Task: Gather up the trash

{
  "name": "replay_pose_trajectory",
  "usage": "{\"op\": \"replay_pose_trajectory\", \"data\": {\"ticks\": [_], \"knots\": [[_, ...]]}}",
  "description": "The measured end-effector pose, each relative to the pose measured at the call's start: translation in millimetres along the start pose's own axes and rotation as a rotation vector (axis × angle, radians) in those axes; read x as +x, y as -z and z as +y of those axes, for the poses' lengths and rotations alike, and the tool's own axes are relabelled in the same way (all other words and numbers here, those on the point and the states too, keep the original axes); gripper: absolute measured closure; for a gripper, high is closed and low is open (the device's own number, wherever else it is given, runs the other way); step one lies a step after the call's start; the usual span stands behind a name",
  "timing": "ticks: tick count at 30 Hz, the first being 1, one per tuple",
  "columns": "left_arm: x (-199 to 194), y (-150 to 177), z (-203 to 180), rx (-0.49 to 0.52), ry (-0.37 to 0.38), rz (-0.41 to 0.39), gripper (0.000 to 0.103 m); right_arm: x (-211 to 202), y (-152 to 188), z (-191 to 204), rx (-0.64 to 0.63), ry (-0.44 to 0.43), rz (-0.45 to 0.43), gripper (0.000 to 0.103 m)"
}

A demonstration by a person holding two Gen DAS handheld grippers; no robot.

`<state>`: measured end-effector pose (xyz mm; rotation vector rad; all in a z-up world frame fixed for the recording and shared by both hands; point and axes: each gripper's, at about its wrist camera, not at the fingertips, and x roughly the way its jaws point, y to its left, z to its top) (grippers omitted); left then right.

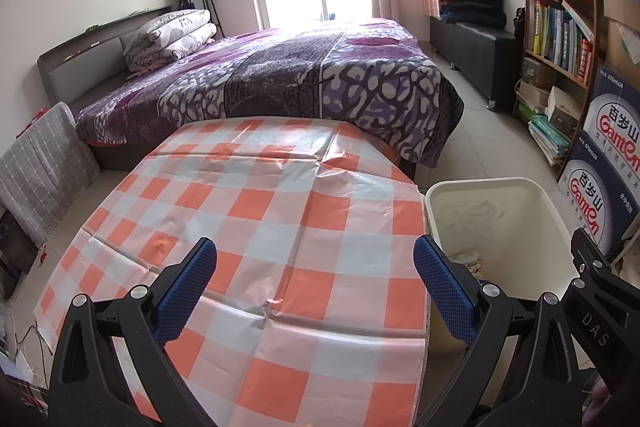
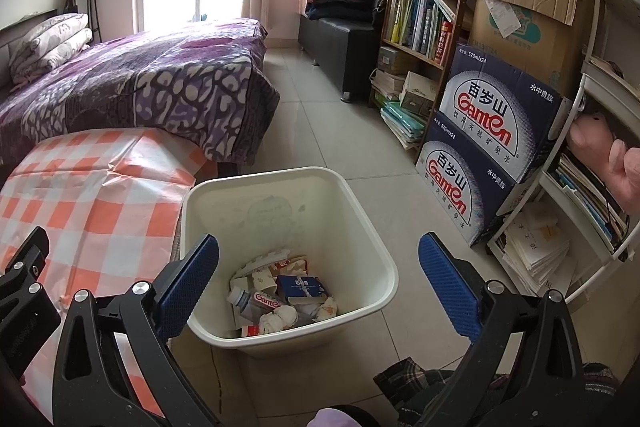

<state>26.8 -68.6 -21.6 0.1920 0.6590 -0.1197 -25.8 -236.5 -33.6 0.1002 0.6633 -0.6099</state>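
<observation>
Both grippers spread, empty: right gripper point(image 2: 319, 255) above trash point(image 2: 280, 297) in bin point(image 2: 372, 247); left gripper point(image 1: 315, 259) over table point(image 1: 256, 195).

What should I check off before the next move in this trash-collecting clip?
1. Left hand-held gripper open, nothing held: ok.
2. Right hand-held gripper open, nothing held: ok.
3. White bin upright on the floor beside the table: ok.
4. Trash inside the bin, including a Ganten bottle and crumpled tissues: ok.
5. Checkered tablecloth shows no trash in the visible part: ok.
6. Trash left elsewhere, on floor or hidden table edges: cannot tell.
</observation>
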Motion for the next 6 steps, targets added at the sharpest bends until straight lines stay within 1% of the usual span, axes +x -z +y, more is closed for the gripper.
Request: {"op": "replay_pose_trajectory", "data": {"ticks": [6], "knots": [[2.8,0.3,0.9,-0.006,0.001,0.018,0.007,-0.1,-0.1,-0.1,0.002,0.0,-0.001,0.007]]}}
